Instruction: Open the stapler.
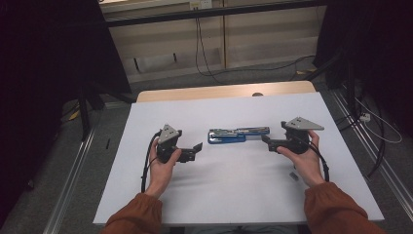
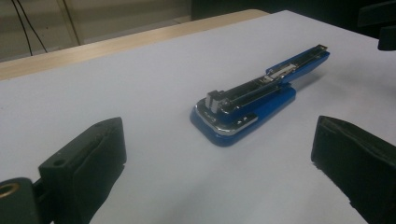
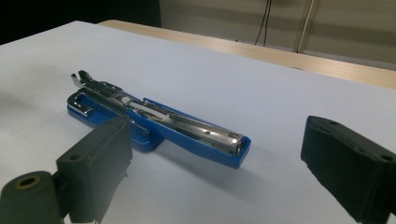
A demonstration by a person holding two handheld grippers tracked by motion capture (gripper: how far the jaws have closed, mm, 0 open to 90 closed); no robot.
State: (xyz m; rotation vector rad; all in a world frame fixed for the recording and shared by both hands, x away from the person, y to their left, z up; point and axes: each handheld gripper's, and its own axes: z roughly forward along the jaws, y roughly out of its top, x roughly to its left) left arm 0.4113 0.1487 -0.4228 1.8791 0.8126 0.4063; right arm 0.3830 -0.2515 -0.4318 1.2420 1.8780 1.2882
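A blue stapler [image 1: 238,135] lies swung open flat at the middle of the white table [image 1: 219,195], its chrome staple rail facing up. My left gripper [image 1: 194,152] is open just left of it, jaws wide apart and pointing at its base end. In the left gripper view the stapler [image 2: 252,100] lies ahead of the open gripper [image 2: 219,163], untouched. My right gripper [image 1: 275,133] is open just right of the stapler. In the right gripper view the stapler [image 3: 159,121] lies ahead and left of the open gripper [image 3: 224,168]; the left finger [image 3: 98,163] overlaps its base in the picture.
A small grey piece [image 1: 293,175] lies on the table by the right wrist. A wooden strip [image 1: 224,91] edges the table's far side. Cables [image 1: 204,58] run over the floor beyond, and dark stands flank both sides.
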